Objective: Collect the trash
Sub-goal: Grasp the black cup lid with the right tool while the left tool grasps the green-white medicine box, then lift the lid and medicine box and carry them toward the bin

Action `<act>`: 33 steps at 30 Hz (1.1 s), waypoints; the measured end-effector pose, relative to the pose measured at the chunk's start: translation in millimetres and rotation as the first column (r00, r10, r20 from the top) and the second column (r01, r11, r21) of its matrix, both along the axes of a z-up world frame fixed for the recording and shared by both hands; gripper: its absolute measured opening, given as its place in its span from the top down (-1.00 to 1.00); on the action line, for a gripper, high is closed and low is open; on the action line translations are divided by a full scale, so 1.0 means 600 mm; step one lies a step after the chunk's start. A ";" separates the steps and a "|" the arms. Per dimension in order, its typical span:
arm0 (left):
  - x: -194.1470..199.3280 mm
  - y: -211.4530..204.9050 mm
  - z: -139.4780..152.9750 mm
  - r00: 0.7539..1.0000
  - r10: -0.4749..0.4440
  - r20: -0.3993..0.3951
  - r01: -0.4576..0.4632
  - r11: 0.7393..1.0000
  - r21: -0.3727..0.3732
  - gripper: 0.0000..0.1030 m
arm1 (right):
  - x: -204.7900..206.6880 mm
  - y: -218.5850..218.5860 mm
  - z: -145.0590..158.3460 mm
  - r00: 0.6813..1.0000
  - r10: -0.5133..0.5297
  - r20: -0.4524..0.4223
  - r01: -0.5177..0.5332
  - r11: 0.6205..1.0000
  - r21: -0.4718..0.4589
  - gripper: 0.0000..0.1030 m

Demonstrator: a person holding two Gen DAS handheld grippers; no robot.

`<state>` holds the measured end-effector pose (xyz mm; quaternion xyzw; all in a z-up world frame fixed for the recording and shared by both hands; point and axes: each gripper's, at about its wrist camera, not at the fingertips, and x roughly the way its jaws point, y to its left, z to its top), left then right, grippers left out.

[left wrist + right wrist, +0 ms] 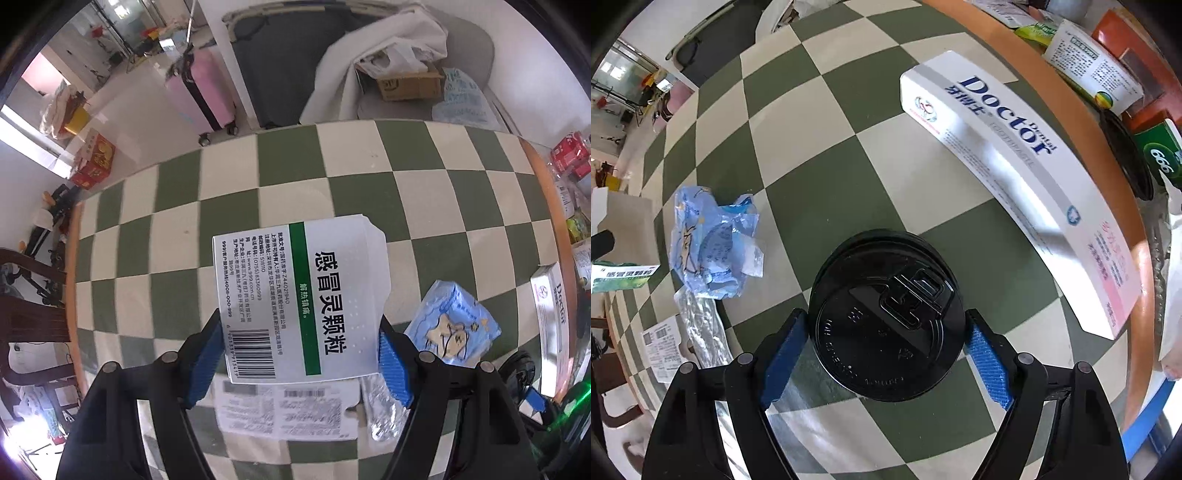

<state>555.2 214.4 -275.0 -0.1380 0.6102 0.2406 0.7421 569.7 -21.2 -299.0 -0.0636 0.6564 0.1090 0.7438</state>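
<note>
Left tool (301,350) grips the medicine box (299,295) firmly. Right tool (884,345) pinches the black lid (886,314); toothpaste box (1015,177) at 1 o'clock. Advise carrying both level, pads square.

A white medicine box (301,295) with a green stripe, black Chinese print and a barcode sits at the centre of the left wrist frame, raised above the checkered counter (229,177) between the blue-padded jaws. A black plastic cup lid (886,314) fills the lower centre of the right wrist frame, tilted, edges against both pads. A crumpled blue wrapper (713,243) lies at mid-left, and a long white toothpaste box (1015,177) lies flat at upper right.
</note>
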 end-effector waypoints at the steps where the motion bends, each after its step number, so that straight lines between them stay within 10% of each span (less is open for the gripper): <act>1: -0.012 -0.003 0.008 1.000 0.001 0.007 -0.001 1.000 0.014 -0.41 | -0.005 -0.003 0.005 1.000 0.001 0.003 -0.001 1.000 0.006 -0.66; 16: -0.291 -0.040 0.054 0.996 0.068 0.051 -0.069 0.998 0.000 -0.41 | -0.171 0.002 0.073 0.989 0.142 0.048 -0.145 0.988 0.060 -0.65; 33: -0.761 -0.132 0.062 0.989 0.056 0.140 -0.050 0.998 -0.048 -0.41 | -0.608 -0.046 0.116 0.966 0.219 0.136 -0.233 0.967 0.105 -0.65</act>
